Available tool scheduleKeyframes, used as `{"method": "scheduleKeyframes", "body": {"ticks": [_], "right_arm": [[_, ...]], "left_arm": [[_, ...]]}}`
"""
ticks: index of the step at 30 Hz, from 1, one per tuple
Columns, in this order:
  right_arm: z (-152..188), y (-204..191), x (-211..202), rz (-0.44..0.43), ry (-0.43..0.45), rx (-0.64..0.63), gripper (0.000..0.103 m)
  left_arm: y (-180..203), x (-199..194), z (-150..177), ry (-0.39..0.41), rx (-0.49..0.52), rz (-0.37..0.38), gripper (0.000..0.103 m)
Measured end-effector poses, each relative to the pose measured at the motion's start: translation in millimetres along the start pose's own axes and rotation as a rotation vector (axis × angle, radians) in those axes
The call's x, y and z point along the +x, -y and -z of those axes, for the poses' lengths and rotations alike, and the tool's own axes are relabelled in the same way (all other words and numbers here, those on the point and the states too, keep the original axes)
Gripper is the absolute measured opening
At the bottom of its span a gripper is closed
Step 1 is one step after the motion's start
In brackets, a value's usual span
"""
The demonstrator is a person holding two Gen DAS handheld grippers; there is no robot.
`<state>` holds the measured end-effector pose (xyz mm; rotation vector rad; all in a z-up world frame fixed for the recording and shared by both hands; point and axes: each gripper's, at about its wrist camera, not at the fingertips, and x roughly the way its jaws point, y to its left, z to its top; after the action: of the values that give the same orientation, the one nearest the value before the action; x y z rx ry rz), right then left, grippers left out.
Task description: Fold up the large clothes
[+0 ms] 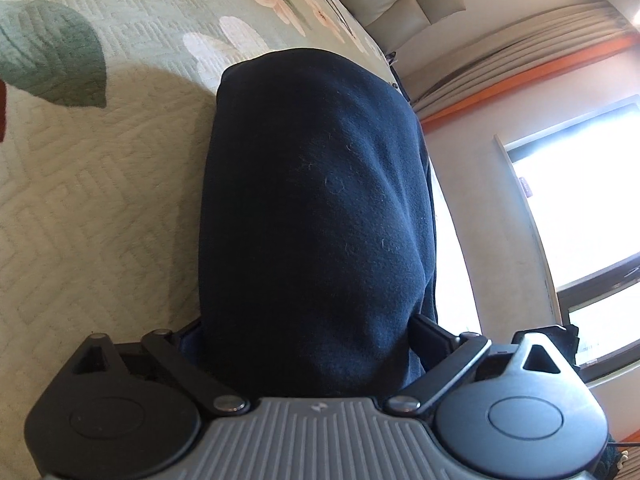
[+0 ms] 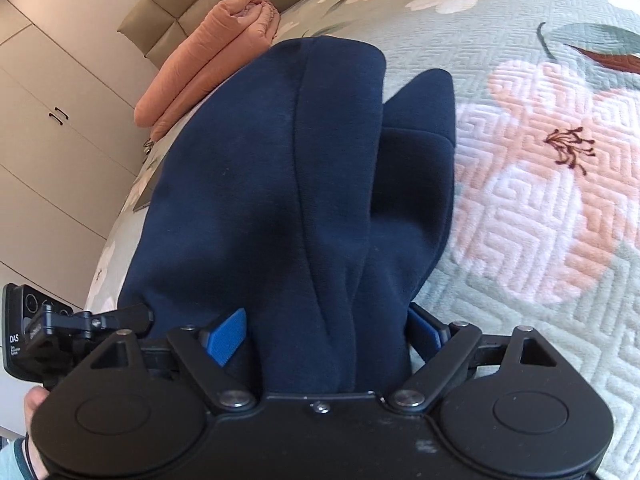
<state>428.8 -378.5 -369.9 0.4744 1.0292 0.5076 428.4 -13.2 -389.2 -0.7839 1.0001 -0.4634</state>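
A dark navy fleece garment [image 1: 312, 200] fills the middle of the left wrist view. It hangs forward from my left gripper [image 1: 308, 344], which is shut on its fabric; the fingertips are buried in the cloth. In the right wrist view the same navy garment [image 2: 288, 200] drapes in thick folds from my right gripper [image 2: 324, 336], which is shut on it; the blue pads [image 2: 226, 336] show at each side of the bunched cloth. The far end of the garment rests on the bed.
The bed has a pale green quilted cover with pink and white flowers [image 2: 540, 184]. A rolled orange blanket [image 2: 216, 52] lies at the bed's far edge near a padded headboard [image 2: 180, 4]. White cupboards [image 2: 52, 128] stand left. A window [image 1: 580, 208] and curtains are right.
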Motion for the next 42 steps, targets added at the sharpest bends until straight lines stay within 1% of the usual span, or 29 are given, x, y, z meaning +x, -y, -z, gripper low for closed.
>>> {"method": "scheduleKeyframes", "body": {"ticks": [1, 3, 4, 5, 6, 8, 10, 13, 16, 18, 22, 24, 26, 28, 30, 33, 34, 35, 36, 37, 38, 39, 41, 42], "right_arm": [[0.7, -2.3, 0.7, -0.006, 0.004, 0.002, 0.089], [3.6, -2.9, -1.6, -0.017, 0.012, 0.017, 0.078], [5.4, -3.1, -2.3, -0.036, 0.011, 0.033, 0.069], [7.1, -2.2, -4.0, -0.060, 0.010, 0.059, 0.064], [8.7, -1.7, -6.6, -0.080, 0.013, 0.077, 0.062], [11.7, -6.3, -14.8, -0.123, 0.024, 0.093, 0.057], [14.7, -17.2, -28.3, -0.157, 0.040, 0.090, 0.056], [25.4, -46.2, -55.7, -0.181, 0.066, 0.036, 0.056], [41.6, -78.2, -85.5, -0.200, 0.089, -0.010, 0.056], [58.2, -108.5, -104.7, -0.195, 0.104, -0.066, 0.056], [99.6, -159.9, -136.1, -0.195, 0.102, -0.123, 0.056], [125.6, -181.4, -145.7, -0.187, 0.081, -0.135, 0.056], [151.1, -197.1, -147.8, -0.166, 0.049, -0.151, 0.056], [173.6, -201.2, -140.3, -0.143, 0.010, -0.151, 0.056], [197.0, -196.6, -122.0, -0.117, -0.035, -0.143, 0.056], [226.3, -174.1, -91.1, -0.073, -0.091, -0.123, 0.056], [235.6, -164.2, -82.4, -0.046, -0.107, -0.115, 0.056], [243.3, -155.2, -77.2, -0.033, -0.115, -0.111, 0.060], [249.8, -144.9, -76.7, -0.053, -0.106, -0.099, 0.068], [253.0, -135.8, -80.5, -0.079, -0.085, -0.085, 0.074], [255.6, -130.3, -84.7, -0.095, -0.065, -0.087, 0.074], [254.8, -128.8, -87.4, -0.100, -0.045, -0.100, 0.074], [253.2, -122.8, -103.3, -0.091, 0.006, -0.155, 0.075], [248.2, -124.0, -110.4, -0.075, 0.049, -0.191, 0.075]], "left_arm": [[0.3, -1.4, 1.3, 0.013, -0.007, -0.005, 0.090], [1.8, -7.9, 7.3, 0.038, -0.006, 0.001, 0.072], [4.1, -11.8, 10.3, 0.055, 0.007, 0.017, 0.068], [6.6, -15.2, 12.9, 0.066, 0.020, 0.033, 0.062], [9.8, -18.3, 14.5, 0.074, 0.028, 0.054, 0.059], [16.2, -26.8, 17.8, 0.091, 0.040, 0.125, 0.058], [24.6, -40.3, 22.5, 0.108, 0.051, 0.190, 0.057], [37.6, -69.5, 32.1, 0.135, 0.077, 0.240, 0.057], [46.2, -110.0, 46.6, 0.164, 0.077, 0.284, 0.058], [49.0, -140.2, 61.6, 0.183, 0.072, 0.307, 0.058], [46.6, -202.4, 106.8, 0.225, 0.036, 0.334, 0.058], [38.6, -232.1, 133.0, 0.240, 0.002, 0.331, 0.058], [27.8, -258.4, 159.0, 0.244, -0.032, 0.309, 0.058], [11.0, -274.6, 184.9, 0.243, -0.062, 0.275, 0.059], [-14.4, -283.8, 208.3, 0.233, -0.081, 0.215, 0.059], [-59.6, -275.9, 233.3, 0.186, -0.131, 0.096, 0.062], [-73.4, -272.1, 243.5, 0.160, -0.124, 0.043, 0.063], [-83.2, -267.9, 252.2, 0.130, -0.104, -0.002, 0.066], [-89.9, -268.8, 260.4, 0.135, -0.083, -0.004, 0.068], [-94.4, -273.7, 265.9, 0.165, -0.074, 0.027, 0.068], [-97.8, -278.4, 267.7, 0.180, -0.069, 0.049, 0.068], [-99.9, -282.1, 268.0, 0.183, -0.053, 0.054, 0.069], [-96.8, -289.4, 265.7, 0.189, 0.007, 0.041, 0.069], [-91.9, -293.7, 262.6, 0.187, 0.045, 0.021, 0.069]]}}
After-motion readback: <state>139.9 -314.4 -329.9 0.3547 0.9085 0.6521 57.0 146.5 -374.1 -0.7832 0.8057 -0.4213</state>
